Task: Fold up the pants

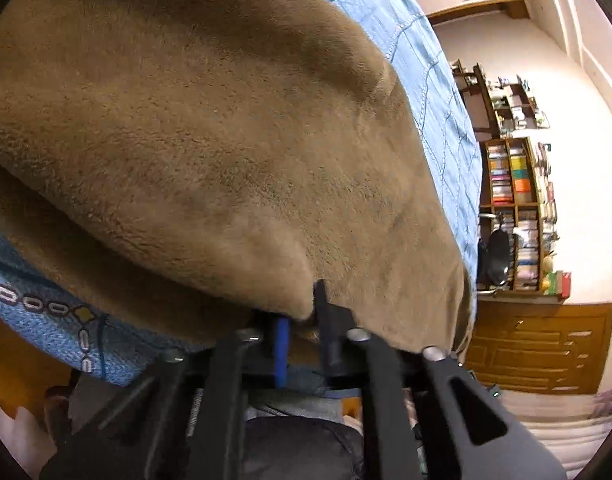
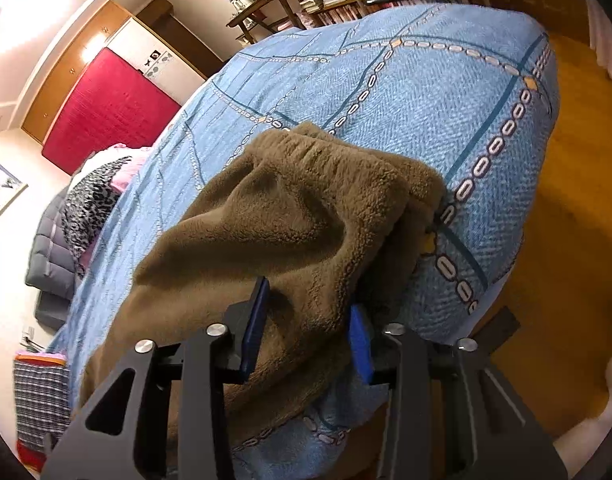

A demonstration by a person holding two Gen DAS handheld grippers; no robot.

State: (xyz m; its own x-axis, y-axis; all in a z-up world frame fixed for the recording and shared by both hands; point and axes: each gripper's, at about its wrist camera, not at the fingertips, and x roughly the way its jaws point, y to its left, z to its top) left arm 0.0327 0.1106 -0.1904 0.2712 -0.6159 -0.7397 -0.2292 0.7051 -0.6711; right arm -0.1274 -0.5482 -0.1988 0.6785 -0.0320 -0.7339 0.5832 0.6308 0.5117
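Brown fleece pants point(image 2: 290, 216) lying bunched on the bed point(image 2: 445, 92); my left gripper point(image 1: 302, 316) pinching their edge, right gripper point(image 2: 307, 320) gaping around a fold.

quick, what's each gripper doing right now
left gripper: shut on an edge of the brown fleece pants.
right gripper: open, its blue pads straddling the pants.

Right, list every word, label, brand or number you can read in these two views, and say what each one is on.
No text can be read in either view.
Book spines on the bookshelf: too small and blurred to read.
Small stickers on the white cupboard door: pictures only, too small to make out.
Brown fleece pants and blue bedspread: no label or print showing.
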